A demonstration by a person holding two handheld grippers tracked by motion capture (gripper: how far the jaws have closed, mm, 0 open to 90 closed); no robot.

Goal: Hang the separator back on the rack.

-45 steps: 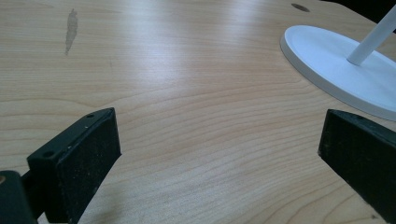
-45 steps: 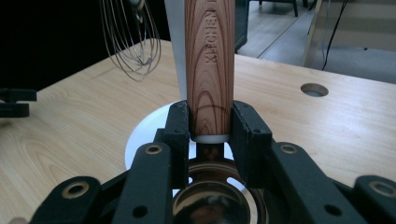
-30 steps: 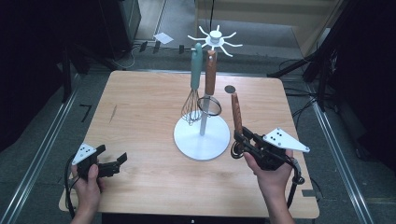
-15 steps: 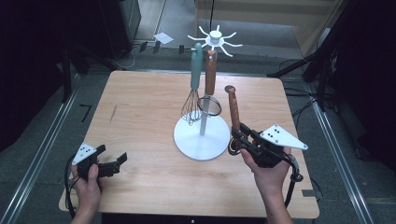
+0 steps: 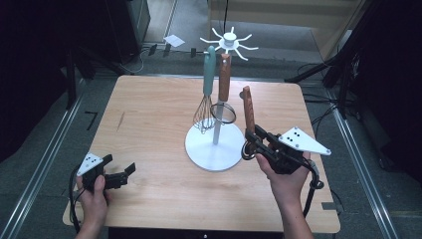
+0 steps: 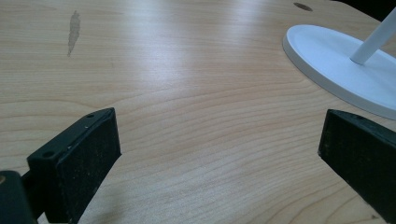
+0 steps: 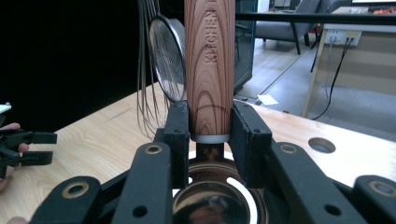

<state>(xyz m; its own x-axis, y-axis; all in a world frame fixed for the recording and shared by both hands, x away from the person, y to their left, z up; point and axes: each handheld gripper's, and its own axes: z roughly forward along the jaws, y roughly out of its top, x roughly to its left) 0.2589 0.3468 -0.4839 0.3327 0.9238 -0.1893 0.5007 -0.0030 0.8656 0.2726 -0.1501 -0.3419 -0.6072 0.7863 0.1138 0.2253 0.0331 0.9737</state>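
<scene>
My right gripper (image 5: 252,143) is shut on a wooden-handled utensil (image 5: 247,108), held upright just right of the white stand's base (image 5: 201,149). In the right gripper view both pads clamp the low end of the handle (image 7: 208,70), and a shiny metal bowl (image 7: 212,200) sits below them. A teal-handled whisk (image 5: 206,102) and a wooden-handled strainer (image 5: 224,113) hang from the stand's hooks (image 5: 229,42). My left gripper (image 5: 119,164) rests open near the table's front left. Nothing but bare wood lies between its jaws (image 6: 219,149).
The wooden table (image 5: 149,114) ends in dark floor with metal rails on both sides. A round hole (image 7: 321,144) is cut in the tabletop beyond the right gripper. Cables trail off the right. The stand's base (image 6: 327,60) lies ahead-right of the left gripper.
My right gripper has shifted slightly left toward the stand and lifted a little, with the wooden-handled utensil still in it. The left gripper has stayed put.
</scene>
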